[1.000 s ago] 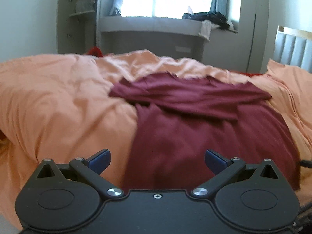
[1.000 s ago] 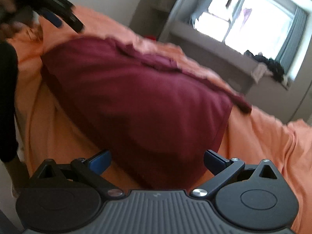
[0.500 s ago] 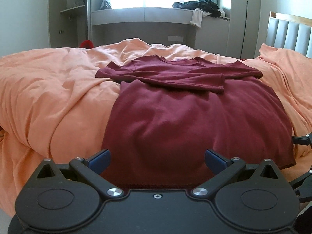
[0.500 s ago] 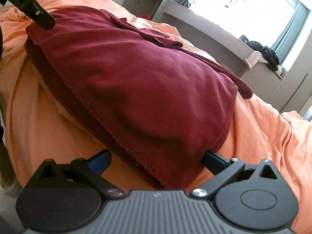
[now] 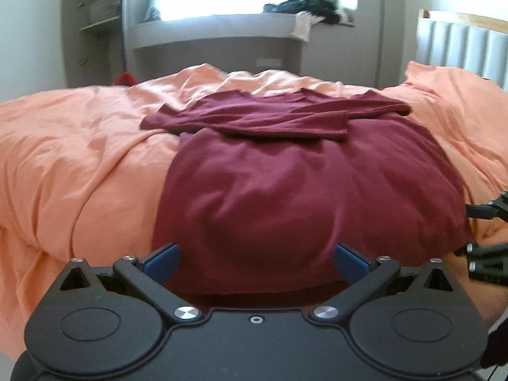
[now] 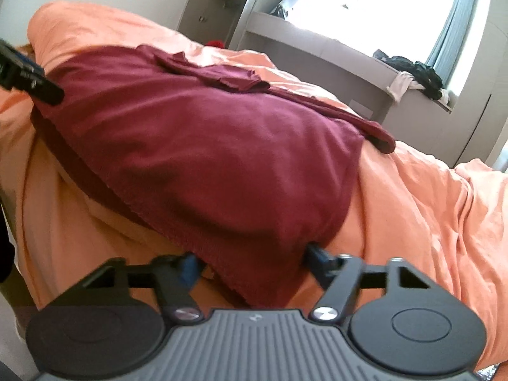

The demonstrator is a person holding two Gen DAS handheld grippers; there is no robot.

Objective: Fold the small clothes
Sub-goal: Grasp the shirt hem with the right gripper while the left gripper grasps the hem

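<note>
A dark red T-shirt (image 5: 301, 184) lies flat on the orange duvet (image 5: 79, 158), sleeves folded across its upper part, hem hanging over the near bed edge. My left gripper (image 5: 255, 262) is open, its blue fingers either side of the hem's middle. In the right wrist view the shirt (image 6: 222, 146) fills the centre. My right gripper (image 6: 250, 262) is open with the hem's right corner between its fingers, the fingers closer together than before. The right gripper also shows at the right edge of the left wrist view (image 5: 485, 238), and the left gripper at the left edge of the right wrist view (image 6: 25, 76).
A grey window bench (image 5: 222, 31) with dark clothes (image 5: 301, 3) stands behind the bed. A padded headboard (image 5: 460, 47) is at the right. Shelves (image 5: 98, 22) are at the back left. A small red thing (image 5: 125, 78) lies beyond the duvet.
Both grippers have moved in to the shirt's hem at the near bed edge. The right gripper's fingers have narrowed around the hem's corner.
</note>
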